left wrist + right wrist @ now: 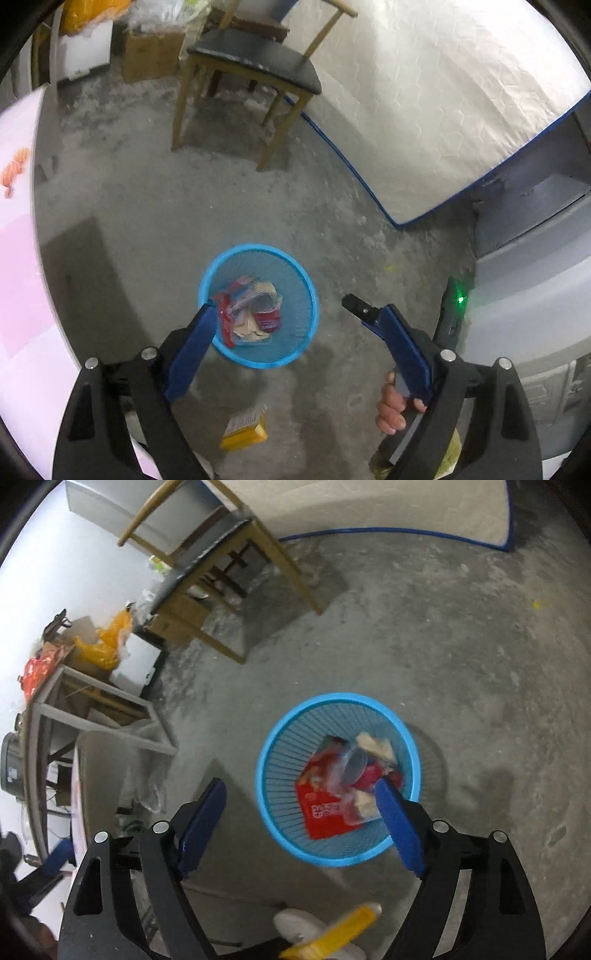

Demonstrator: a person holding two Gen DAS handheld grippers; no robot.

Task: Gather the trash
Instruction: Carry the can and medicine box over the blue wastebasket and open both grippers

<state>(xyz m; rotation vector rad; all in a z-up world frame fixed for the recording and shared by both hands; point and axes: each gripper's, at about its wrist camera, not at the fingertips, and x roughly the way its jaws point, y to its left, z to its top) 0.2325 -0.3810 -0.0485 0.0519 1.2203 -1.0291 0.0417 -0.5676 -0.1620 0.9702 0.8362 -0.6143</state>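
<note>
A round blue mesh bin (258,246) (340,696) stands on the concrete floor. It holds a red wrapper (321,812), a clear plastic cup (354,764) and crumpled paper (247,326). My left gripper (297,306) hangs open above the bin's near side, with nothing between its blue pads (192,350). My right gripper (301,782) is open too, its right pad over the bin's inside, and it is empty. A yellow box (243,428) lies on the floor nearer to me than the bin. It shows blurred at the bottom of the right wrist view (332,934).
A wooden chair (251,62) (221,572) stands beyond the bin, next to a white mattress (443,110) with a blue edge. A pink-covered table (14,258) is at the left and a grey unit (535,295) at the right. A hand (393,406) and a white shoe (295,925) are close below.
</note>
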